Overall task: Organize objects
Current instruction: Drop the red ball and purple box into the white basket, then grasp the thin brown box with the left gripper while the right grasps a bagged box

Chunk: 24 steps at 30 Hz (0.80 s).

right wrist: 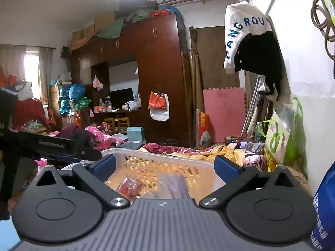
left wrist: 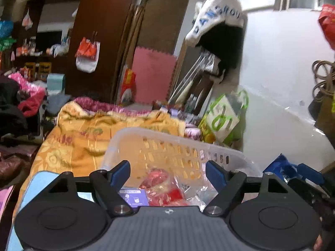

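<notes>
A white slotted plastic basket (left wrist: 219, 149) stands on an orange flowered blanket (left wrist: 69, 142); it also shows in the right wrist view (right wrist: 167, 156). Inside lie a red packet in clear wrap (left wrist: 165, 186), a purple box (left wrist: 134, 196) and clear bags. The right wrist view shows the red packet (right wrist: 129, 186) and a purplish bag (right wrist: 173, 185). My left gripper (left wrist: 167, 172) is open and empty above the basket's near side. My right gripper (right wrist: 165, 163) is open and empty over the basket. The left gripper's body (right wrist: 52, 144) shows at the left of the right wrist view.
A blue bag (left wrist: 286, 169) lies right of the basket, with a green and white bag (left wrist: 226, 115) against the white wall. A light blue cloth (left wrist: 35, 186) lies at the near left. A dark wardrobe (right wrist: 159, 73), pink foam mat (right wrist: 224, 113) and piled clothes stand beyond.
</notes>
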Each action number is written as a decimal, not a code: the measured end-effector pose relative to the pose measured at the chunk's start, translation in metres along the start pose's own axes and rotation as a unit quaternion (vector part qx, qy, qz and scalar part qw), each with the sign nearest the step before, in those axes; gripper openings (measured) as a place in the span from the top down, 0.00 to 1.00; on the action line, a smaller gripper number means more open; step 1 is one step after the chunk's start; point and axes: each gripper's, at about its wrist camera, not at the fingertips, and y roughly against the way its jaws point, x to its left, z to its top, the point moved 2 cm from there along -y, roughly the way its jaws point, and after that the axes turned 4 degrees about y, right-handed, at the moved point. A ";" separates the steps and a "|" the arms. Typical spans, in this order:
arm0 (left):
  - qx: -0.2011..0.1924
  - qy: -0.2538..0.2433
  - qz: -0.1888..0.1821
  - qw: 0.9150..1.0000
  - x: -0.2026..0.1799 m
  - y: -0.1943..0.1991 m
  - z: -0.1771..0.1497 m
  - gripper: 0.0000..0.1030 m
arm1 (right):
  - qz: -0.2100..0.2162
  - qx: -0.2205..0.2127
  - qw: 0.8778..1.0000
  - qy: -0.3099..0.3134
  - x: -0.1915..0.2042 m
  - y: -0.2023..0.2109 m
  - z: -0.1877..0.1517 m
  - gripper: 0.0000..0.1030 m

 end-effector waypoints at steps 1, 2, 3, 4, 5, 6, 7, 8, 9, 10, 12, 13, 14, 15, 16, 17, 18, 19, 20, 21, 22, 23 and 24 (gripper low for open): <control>-0.011 0.001 -0.008 1.000 0.002 0.008 -0.003 0.20 | 0.002 -0.003 1.000 -0.001 0.000 0.005 0.000 0.00; -0.021 -0.001 -0.016 1.000 0.002 0.018 -0.007 0.20 | 0.006 -0.004 1.000 -0.002 0.000 0.012 -0.002 0.00; -0.027 -0.010 -0.021 0.999 0.001 0.027 -0.012 0.20 | 0.014 -0.002 1.000 -0.005 0.003 0.019 -0.003 0.00; -0.030 -0.023 -0.025 0.999 -0.002 0.035 -0.019 0.20 | 0.024 0.001 1.000 -0.006 0.005 0.025 -0.005 0.00; -0.033 -0.031 -0.030 0.999 -0.002 0.046 -0.029 0.20 | 0.034 0.004 0.999 -0.007 0.008 0.034 -0.010 0.00; -0.034 -0.038 -0.038 0.998 -0.001 0.059 -0.043 0.18 | 0.043 0.009 0.999 -0.007 0.011 0.043 -0.018 0.00; -0.033 -0.041 -0.048 0.997 -0.001 0.066 -0.055 0.16 | 0.055 0.016 0.998 -0.005 0.015 0.052 -0.029 0.00; -0.030 -0.041 -0.060 0.997 0.002 0.075 -0.072 0.15 | 0.065 0.025 0.998 0.000 0.019 0.060 -0.042 0.00; -0.025 -0.045 -0.068 0.996 0.003 0.082 -0.088 0.14 | 0.074 0.036 0.997 0.004 0.024 0.067 -0.056 0.00; -0.020 -0.051 -0.073 0.996 0.004 0.088 -0.106 0.14 | 0.082 0.047 0.996 0.004 0.029 0.076 -0.075 0.00; -0.011 -0.069 -0.071 0.995 0.003 0.096 -0.137 0.14 | 0.098 0.065 0.993 -0.006 0.037 0.089 -0.107 0.00; -0.010 -0.079 -0.069 0.994 0.003 0.099 -0.148 0.14 | 0.113 0.072 0.991 -0.014 0.041 0.095 -0.121 0.00; -0.006 -0.090 -0.068 0.994 0.003 0.100 -0.160 0.14 | 0.123 0.078 0.989 -0.019 0.044 0.098 -0.133 0.00; 0.001 -0.097 -0.068 0.993 0.003 0.099 -0.166 0.14 | 0.130 0.084 0.988 -0.024 0.047 0.101 -0.141 0.00; 0.008 -0.103 -0.068 0.992 0.001 0.097 -0.171 0.14 | 0.137 0.089 0.986 -0.029 0.050 0.101 -0.148 0.00; 0.011 -0.104 -0.067 0.992 0.001 0.095 -0.174 0.14 | 0.142 0.096 0.985 -0.028 0.053 0.099 -0.153 0.00; 0.012 -0.103 -0.063 0.993 0.000 0.093 -0.175 0.14 | 0.147 0.106 0.983 -0.020 0.057 0.096 -0.156 0.00; 0.012 -0.104 -0.059 0.993 -0.001 0.090 -0.175 0.14 | 0.147 0.114 0.982 -0.008 0.062 0.092 -0.157 0.00; 0.012 -0.107 -0.052 0.993 0.000 0.087 -0.175 0.14 | 0.142 0.117 0.983 0.000 0.067 0.090 -0.158 0.00; 0.014 -0.108 -0.043 0.993 0.001 0.086 -0.176 0.14 | 0.140 0.117 0.983 0.008 0.073 0.089 -0.159 0.02; 0.016 -0.109 -0.035 0.993 0.002 0.085 -0.177 0.14 | 0.136 0.115 0.984 0.020 0.078 0.088 -0.159 0.10; 0.017 -0.112 -0.028 0.993 0.002 0.084 -0.179 0.14 | 0.127 0.113 0.985 0.029 0.083 0.090 -0.162 0.22; 0.019 -0.114 -0.024 0.993 0.002 0.084 -0.181 0.14 | 0.115 0.115 0.986 0.036 0.084 0.088 -0.162 0.28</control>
